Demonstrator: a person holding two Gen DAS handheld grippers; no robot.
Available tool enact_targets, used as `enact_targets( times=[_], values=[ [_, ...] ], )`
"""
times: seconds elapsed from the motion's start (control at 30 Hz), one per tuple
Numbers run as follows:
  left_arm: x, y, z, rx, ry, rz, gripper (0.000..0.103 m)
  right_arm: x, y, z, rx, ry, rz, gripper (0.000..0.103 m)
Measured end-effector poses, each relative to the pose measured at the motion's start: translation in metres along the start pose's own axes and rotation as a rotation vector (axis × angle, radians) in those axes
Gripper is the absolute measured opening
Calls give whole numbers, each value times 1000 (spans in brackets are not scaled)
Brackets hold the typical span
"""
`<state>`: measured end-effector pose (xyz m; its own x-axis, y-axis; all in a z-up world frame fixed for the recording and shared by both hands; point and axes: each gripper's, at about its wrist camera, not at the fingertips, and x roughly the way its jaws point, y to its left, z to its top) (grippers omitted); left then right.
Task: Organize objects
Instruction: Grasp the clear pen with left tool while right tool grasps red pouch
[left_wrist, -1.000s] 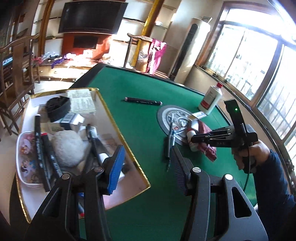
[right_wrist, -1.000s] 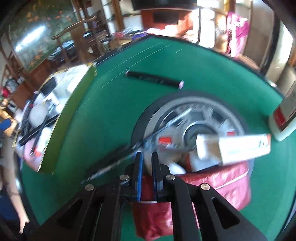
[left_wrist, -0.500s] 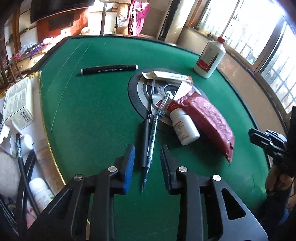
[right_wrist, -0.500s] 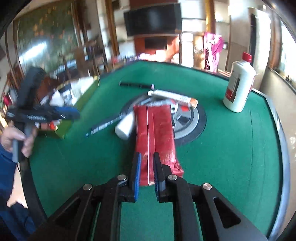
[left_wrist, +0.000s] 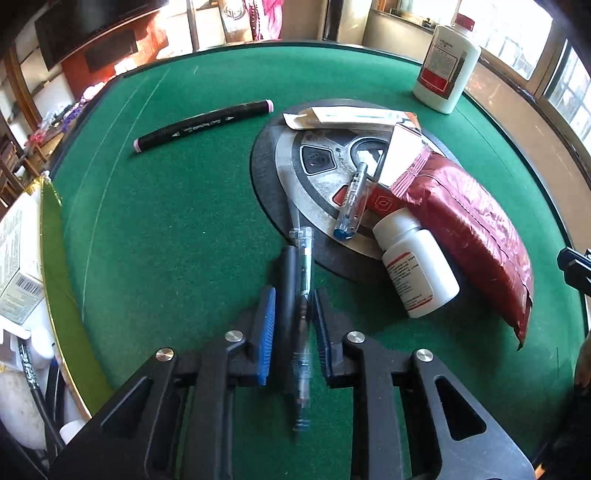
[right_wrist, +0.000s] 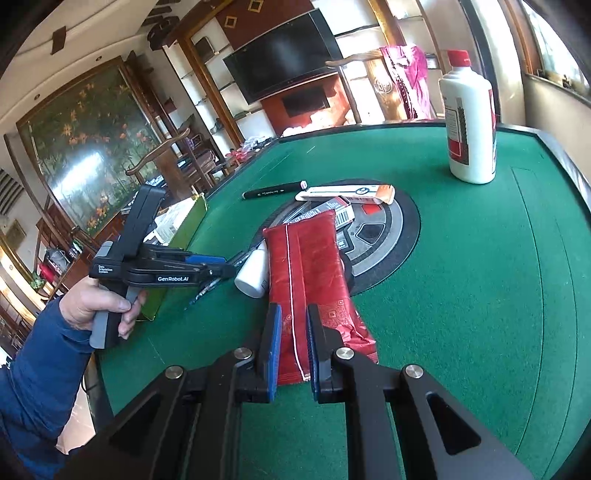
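Note:
On the green table, a black pen (left_wrist: 288, 273) and a clear blue-ink pen (left_wrist: 303, 266) lie side by side. My left gripper (left_wrist: 293, 291) points down over them, its jaws closing, pads against both pens. Past them a round grey disc (left_wrist: 269, 162) carries another clear pen (left_wrist: 352, 201), a long box (left_wrist: 354, 116), a white pill bottle (left_wrist: 417, 269) and a red packet (left_wrist: 469, 229). My right gripper (right_wrist: 293, 310) hovers over the near end of the red packet (right_wrist: 306, 266), jaws a narrow gap apart, pinching nothing.
A black marker (left_wrist: 203, 125) lies alone at the far left of the felt. A tall white bottle (left_wrist: 445, 62) stands at the far right edge. A gold-rimmed tray (left_wrist: 55, 258) full of items sits at the left. A hand in a blue sleeve (right_wrist: 88, 299) holds the left gripper.
My left gripper swung from above the tray to the two pens, dropped down and narrowed its jaws around them. My right gripper pulled back from the disc, and the red packet now lies stretched toward it.

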<state>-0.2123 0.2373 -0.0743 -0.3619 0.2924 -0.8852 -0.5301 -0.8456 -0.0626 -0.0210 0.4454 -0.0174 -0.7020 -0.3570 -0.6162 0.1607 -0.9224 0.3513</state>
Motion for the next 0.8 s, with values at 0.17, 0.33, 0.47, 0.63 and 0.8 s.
enact_targets(
  times=[0.17, 0.33, 0.47, 0.63, 0.8],
  values=[
    [-13, 5, -23, -39, -18, -69, 19, 3, -3, -1, 10, 4, -12, 12],
    [-36, -1, -44, -48, -26, -170, 19, 6, 0, -1, 4, 2, -3, 12],
    [-52, 3, -46, -32, -49, -154, 19, 8, 2, -4, 3, 2, -6, 12],
    [-52, 2, -49, -5, -39, -156, 19, 9, 0, -5, 11, 4, -13, 12],
    [-39, -7, -48, 26, -4, -158, 19, 10, 1, -6, 10, 14, -8, 12]
  ],
)
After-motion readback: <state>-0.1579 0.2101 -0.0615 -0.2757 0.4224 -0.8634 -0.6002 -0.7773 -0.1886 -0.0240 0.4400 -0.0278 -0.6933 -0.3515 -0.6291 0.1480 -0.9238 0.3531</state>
